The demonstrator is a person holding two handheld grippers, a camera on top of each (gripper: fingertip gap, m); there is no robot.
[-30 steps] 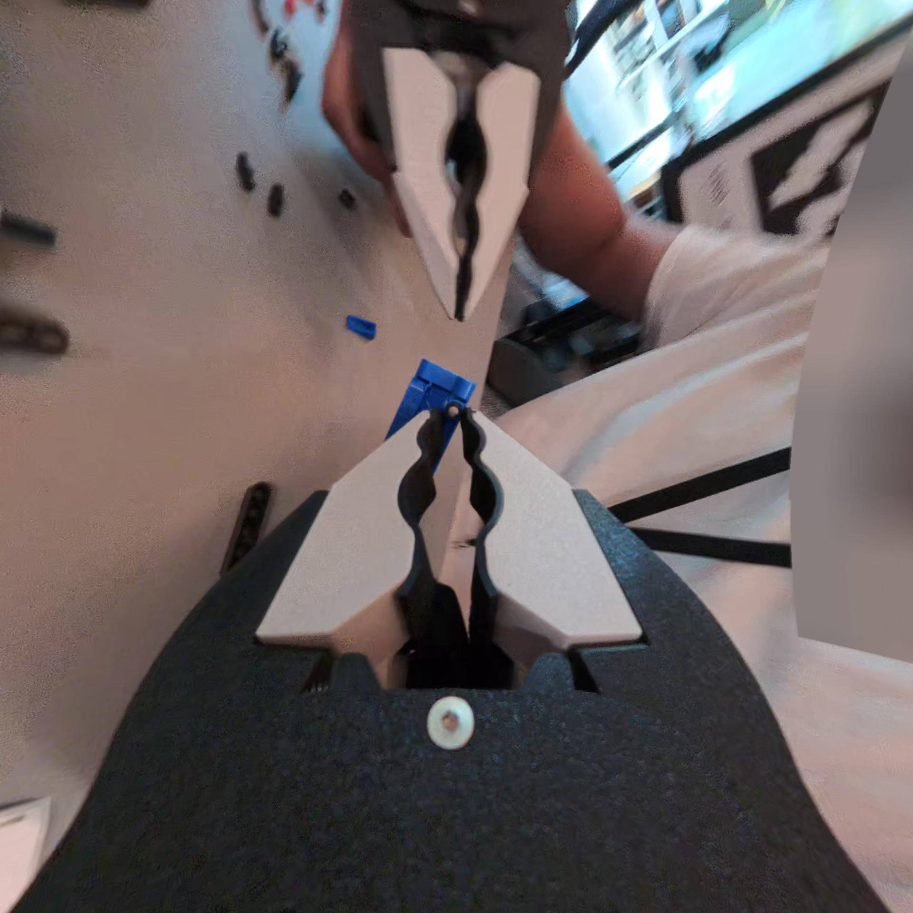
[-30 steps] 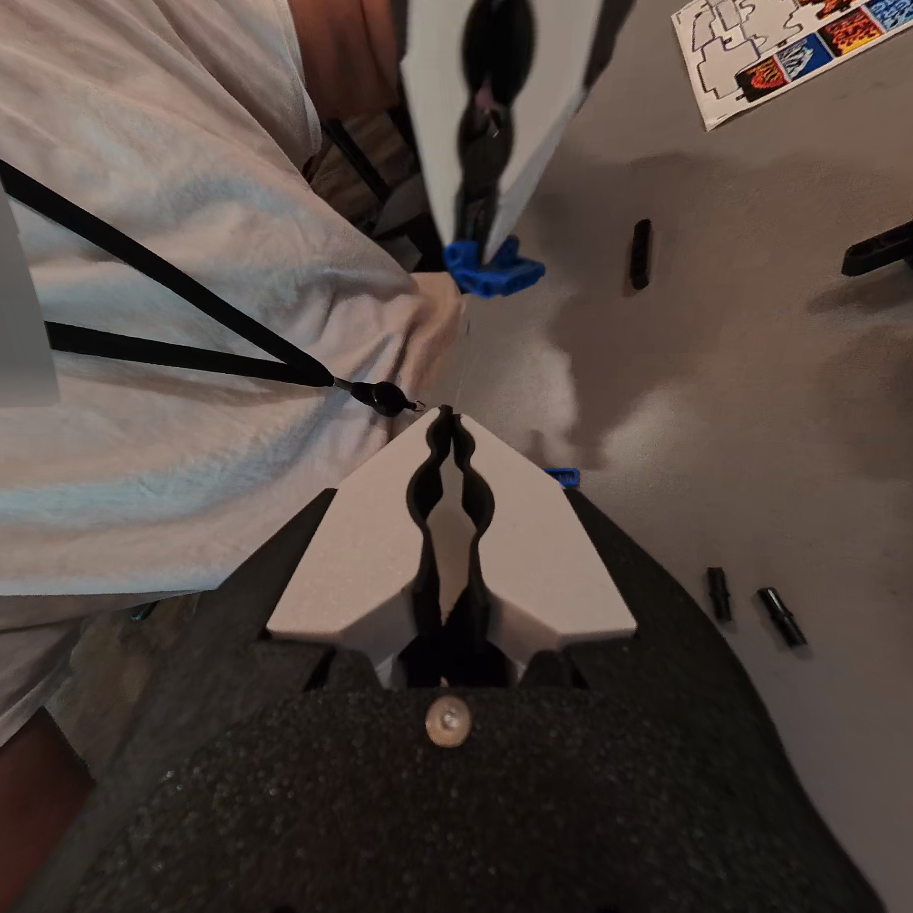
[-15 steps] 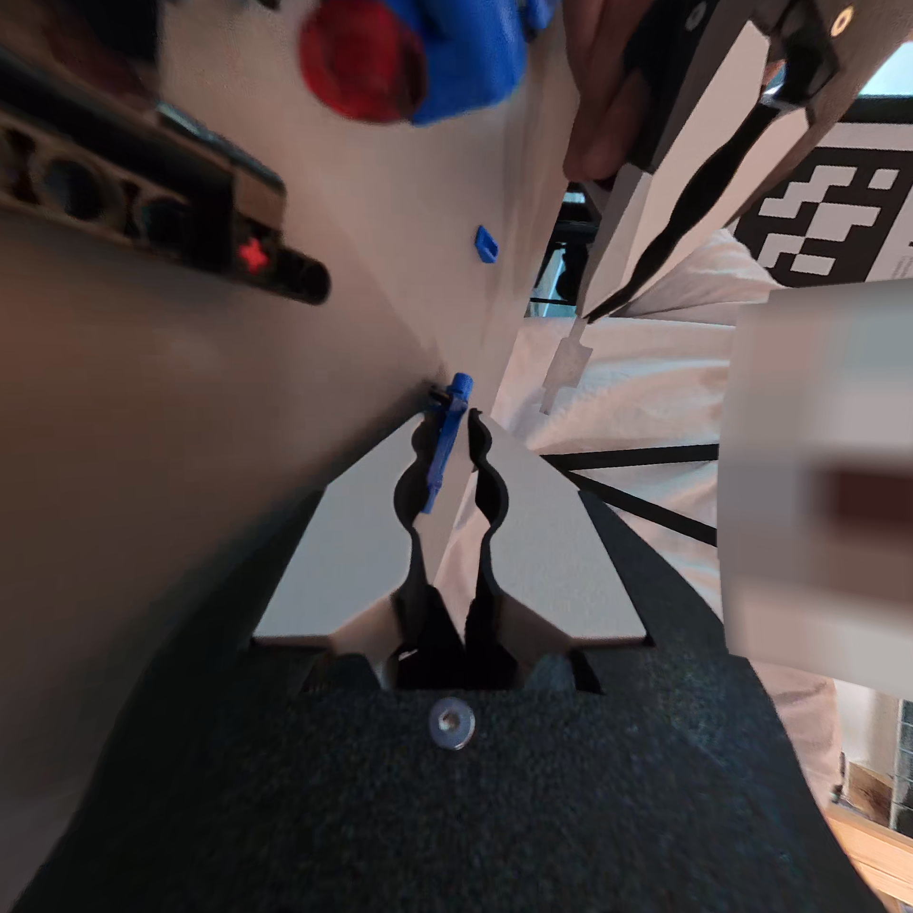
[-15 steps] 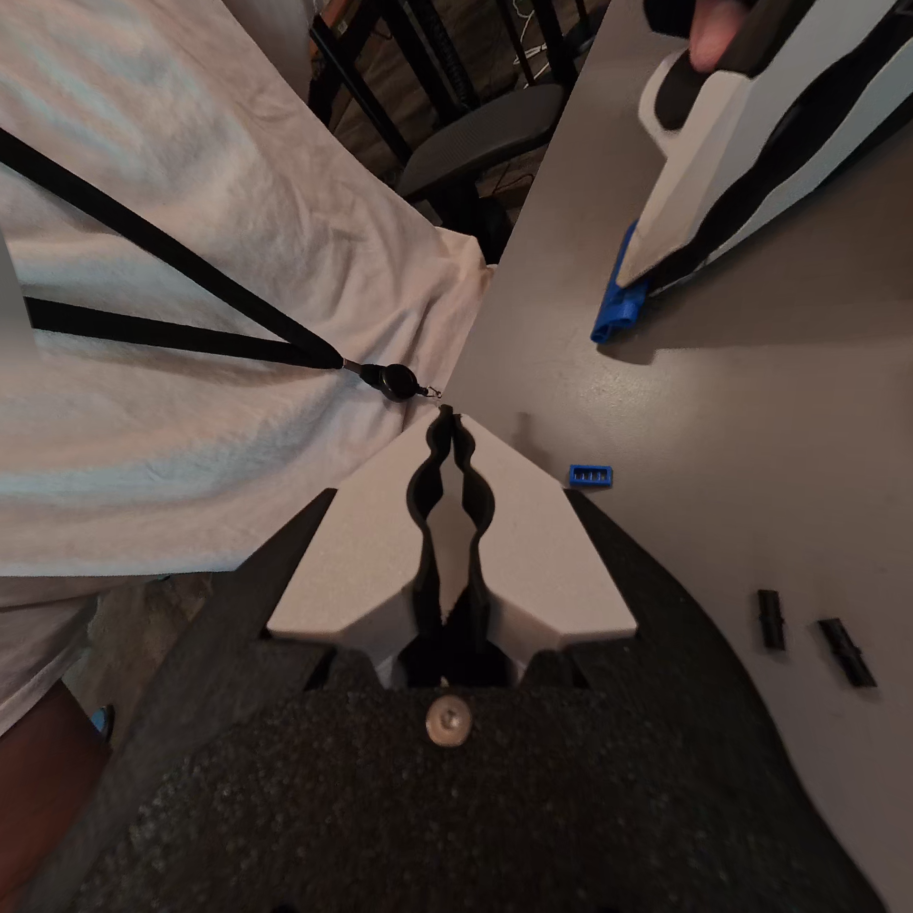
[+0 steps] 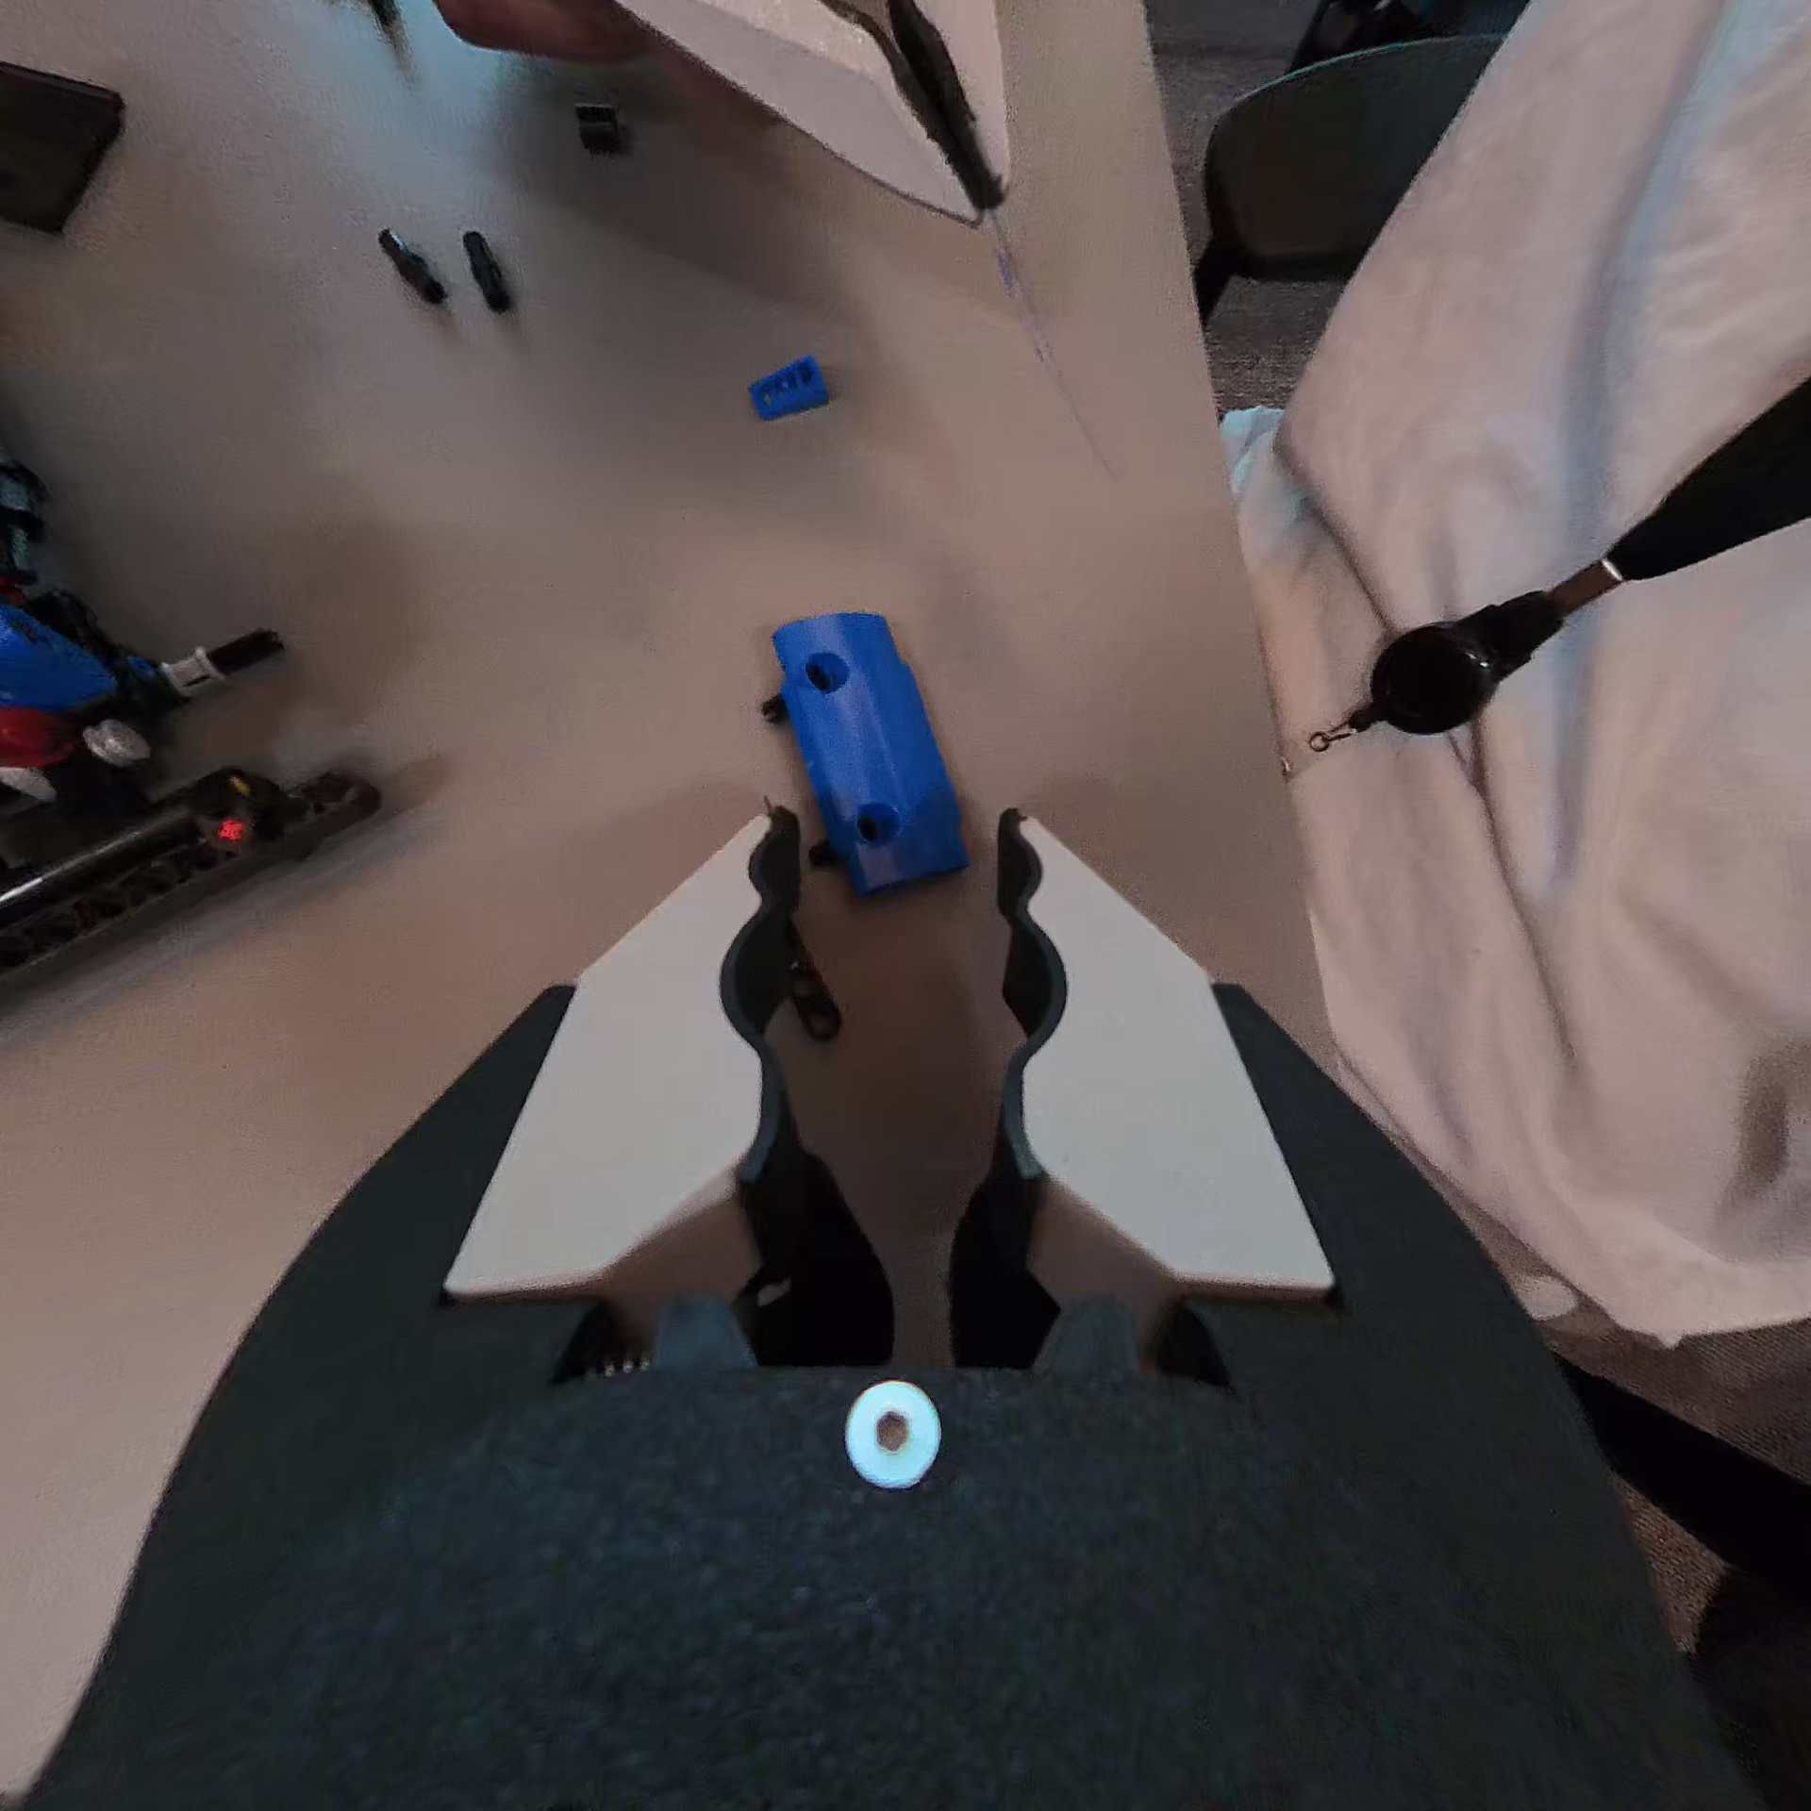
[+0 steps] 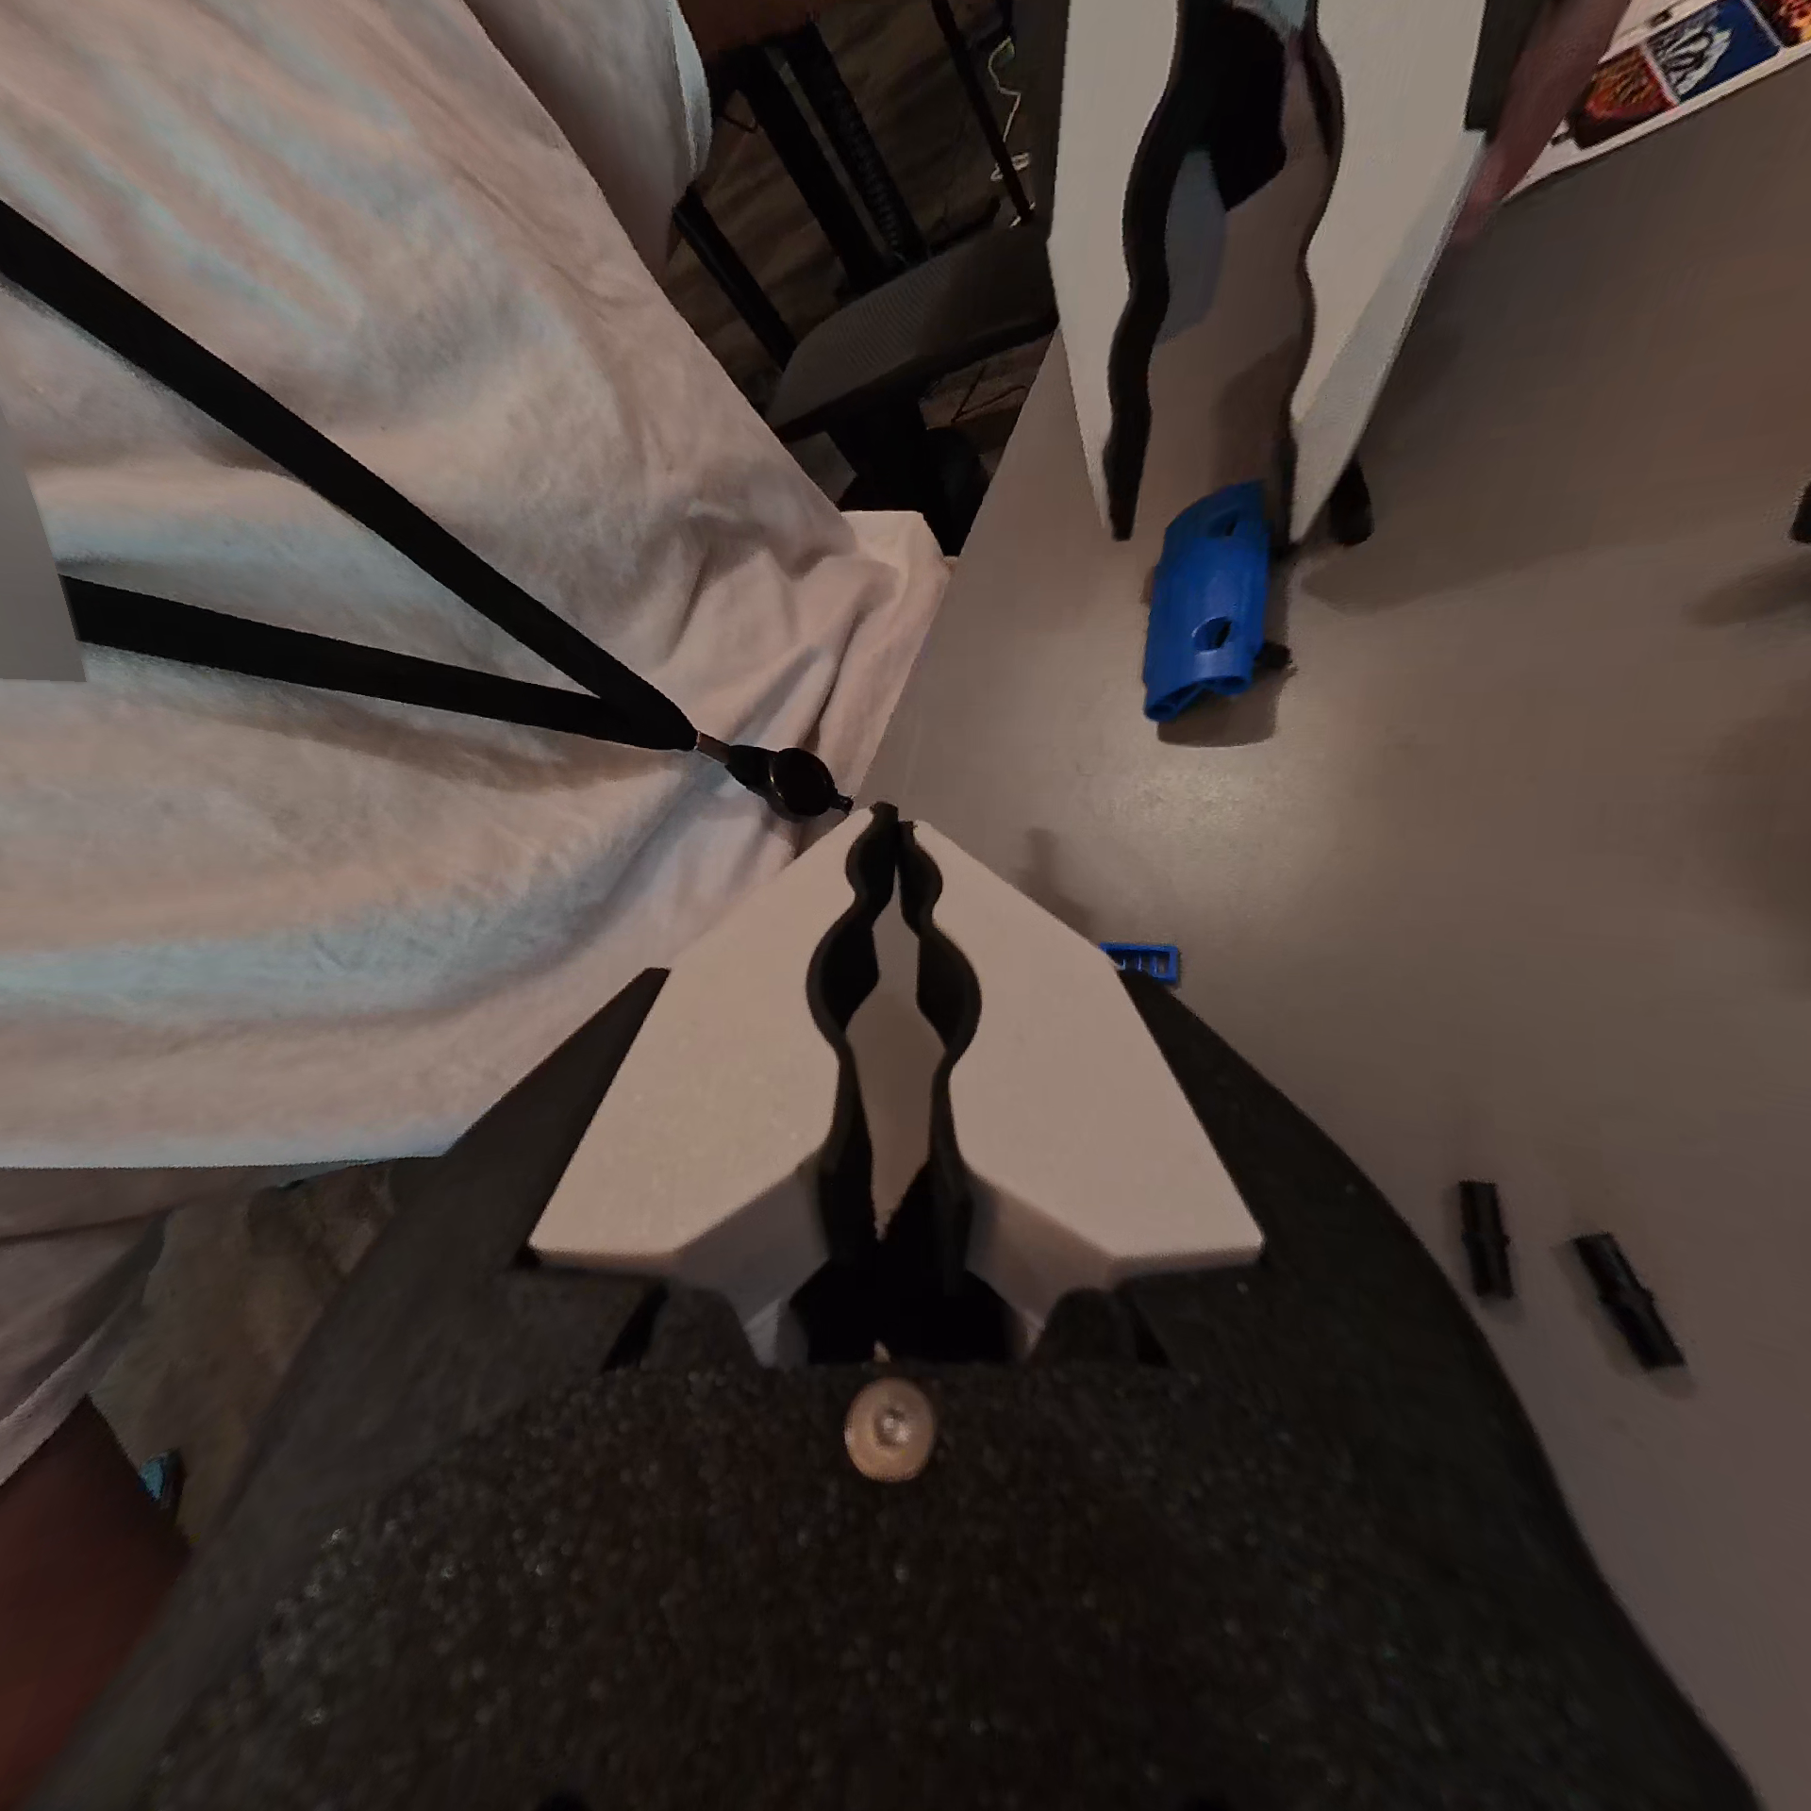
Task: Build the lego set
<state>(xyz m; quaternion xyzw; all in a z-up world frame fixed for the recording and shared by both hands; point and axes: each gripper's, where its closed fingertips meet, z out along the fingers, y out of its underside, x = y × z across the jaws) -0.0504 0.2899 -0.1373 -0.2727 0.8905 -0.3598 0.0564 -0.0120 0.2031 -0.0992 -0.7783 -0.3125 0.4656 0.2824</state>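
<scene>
A blue lego panel [image 5: 867, 755] with two holes lies flat on the table near its front edge. My left gripper [image 5: 892, 818] is open and empty, its tips just behind the panel. In the right wrist view the left gripper [image 6: 1205, 524] straddles the near end of the panel [image 6: 1210, 608]. My right gripper [image 6: 887, 818] is shut, and it shows at the top of the left wrist view [image 5: 970, 186]. A thin clear strip [image 5: 1049, 343] hangs faintly from its tips. A small blue piece [image 5: 789, 387] lies between the two grippers and also shows in the right wrist view [image 6: 1142, 960].
Two black pins [image 5: 446, 267] lie farther out and show in the right wrist view [image 6: 1558, 1269]. A part-built blue and red model [image 5: 49, 686] and a black beam [image 5: 196, 843] are at the left. A sticker sheet [image 6: 1666, 69] lies far right. The person's white shirt [image 6: 343, 588] is by the table edge. Some 11 cm of space lies between my two pairs of fingers. My right gripper's tips are some 5 cm from the small blue piece [image 5: 789, 387]. My right wrist view [image 6: 1137, 945] looks at it from another angle.
My left gripper opened and let go of the blue panel, which now lies flat on the table. The right gripper stayed shut and hardly moved.
</scene>
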